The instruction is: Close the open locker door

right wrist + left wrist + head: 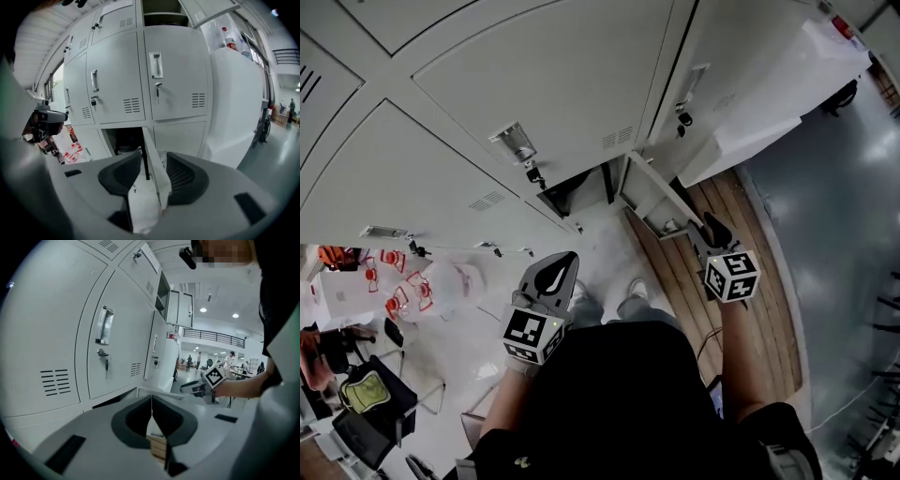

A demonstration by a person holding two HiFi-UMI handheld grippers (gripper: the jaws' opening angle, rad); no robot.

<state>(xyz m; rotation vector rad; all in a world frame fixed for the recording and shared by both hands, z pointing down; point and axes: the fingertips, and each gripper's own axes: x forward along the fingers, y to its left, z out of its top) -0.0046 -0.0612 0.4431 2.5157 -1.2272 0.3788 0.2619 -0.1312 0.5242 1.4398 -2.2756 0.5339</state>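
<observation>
The open locker door (649,195) belongs to a bottom-row grey locker and swings out toward me; its dark compartment (123,140) shows behind it. My right gripper (701,231) is at the door's free edge. In the right gripper view its jaws (152,171) stand open with the door (151,152) edge-on between them, close to the right pad and clear of the left one. My left gripper (569,259) hangs in front of my body, away from the door, shut with nothing in it (151,401).
Closed lockers (553,84) with handles and hanging keys fill the wall above. A white draped cover (778,103) stands right of the lockers over a wooden floor strip (769,309). Red-capped bottles (403,286) and a chair with a bag (366,394) lie at the left.
</observation>
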